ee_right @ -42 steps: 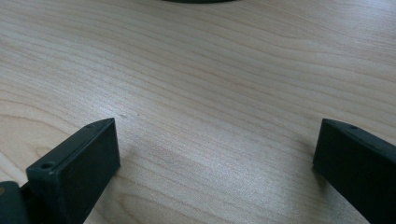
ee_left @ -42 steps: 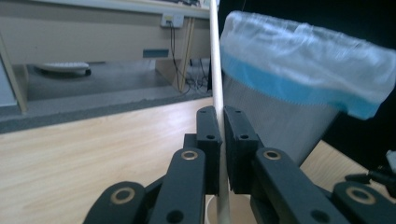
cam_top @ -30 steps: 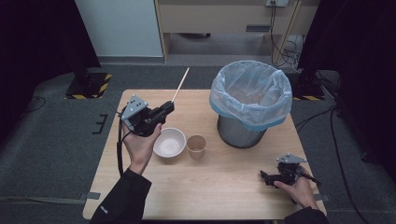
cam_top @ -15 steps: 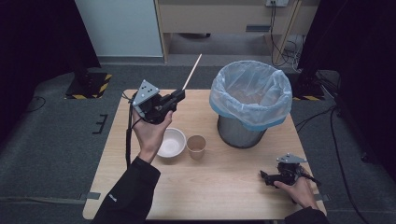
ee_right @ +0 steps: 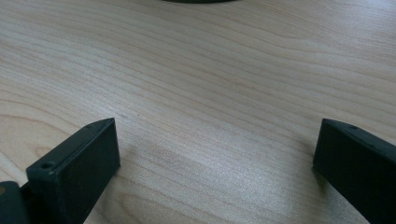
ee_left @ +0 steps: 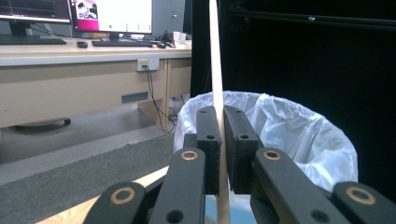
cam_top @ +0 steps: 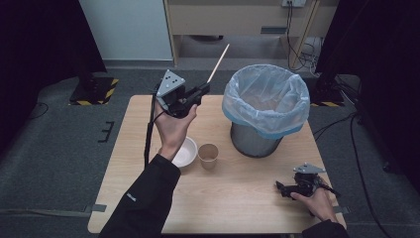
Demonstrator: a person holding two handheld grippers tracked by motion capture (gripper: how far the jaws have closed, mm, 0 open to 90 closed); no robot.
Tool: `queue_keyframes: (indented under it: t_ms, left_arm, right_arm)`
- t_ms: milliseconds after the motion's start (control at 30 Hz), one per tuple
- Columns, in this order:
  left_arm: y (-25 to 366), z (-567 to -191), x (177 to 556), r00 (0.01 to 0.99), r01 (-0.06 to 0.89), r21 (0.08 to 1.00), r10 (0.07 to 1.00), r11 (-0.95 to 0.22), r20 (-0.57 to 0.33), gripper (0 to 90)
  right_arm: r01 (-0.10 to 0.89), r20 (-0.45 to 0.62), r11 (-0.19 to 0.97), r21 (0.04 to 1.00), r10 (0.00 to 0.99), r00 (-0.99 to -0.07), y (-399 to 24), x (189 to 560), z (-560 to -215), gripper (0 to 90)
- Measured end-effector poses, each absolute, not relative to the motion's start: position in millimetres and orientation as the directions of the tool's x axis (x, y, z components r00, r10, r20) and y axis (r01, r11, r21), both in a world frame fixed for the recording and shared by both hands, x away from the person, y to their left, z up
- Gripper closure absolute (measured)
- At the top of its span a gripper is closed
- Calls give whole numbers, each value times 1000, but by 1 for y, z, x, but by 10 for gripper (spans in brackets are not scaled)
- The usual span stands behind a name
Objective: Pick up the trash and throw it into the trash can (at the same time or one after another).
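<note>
A thin wooden stick [cam_top: 218, 63] [ee_left: 215, 56] is clamped between the jaws of my left gripper [cam_top: 203, 90] [ee_left: 222, 116], which is shut on it. A hand holds this gripper raised above the table's far left part, with the stick slanting up and to the right, toward the bin [cam_top: 265, 94]. In the left gripper view the bin's white bag [ee_left: 289, 130] lies straight ahead behind the stick. My right gripper [cam_top: 280, 187] [ee_right: 215, 154] rests low on the table [ee_right: 210, 70] at the near right, jaws wide open with bare wood between them.
A white bowl [cam_top: 185, 153] and a brown paper cup [cam_top: 208, 154] stand side by side mid-table, below the raised left hand. The metal bin with its bag takes up the far right of the table [cam_top: 237, 198]. A desk with monitors [ee_left: 112, 14] stands beyond.
The left hand has lifted the stick up and away from the bowl, to the right toward the bin. The right gripper has stayed put.
</note>
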State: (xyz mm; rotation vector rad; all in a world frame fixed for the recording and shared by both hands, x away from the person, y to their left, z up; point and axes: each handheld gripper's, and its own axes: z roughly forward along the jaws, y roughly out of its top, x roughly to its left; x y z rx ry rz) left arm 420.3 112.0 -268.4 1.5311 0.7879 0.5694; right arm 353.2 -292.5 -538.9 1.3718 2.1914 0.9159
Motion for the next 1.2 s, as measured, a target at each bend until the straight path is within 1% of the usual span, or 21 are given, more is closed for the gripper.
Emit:
queue_keyframes:
  t_ms: [267, 467, 1200]
  left_arm:
    - [88, -259, 432, 660, 135, 990, 748, -32, -66, 853]
    - [70, -253, 439, 675, 129, 991, 736, -36, -62, 853]
    - [10, -246, 469, 720, 119, 990, 693, -73, -36, 853]
  right_arm:
    - [636, 9, 306, 708, 897, -442, -293, 353, -539, 7]
    - [636, 9, 306, 708, 897, -442, -293, 353, -539, 7]
    - [636, 9, 307, 708, 896, -443, -293, 353, -539, 7]
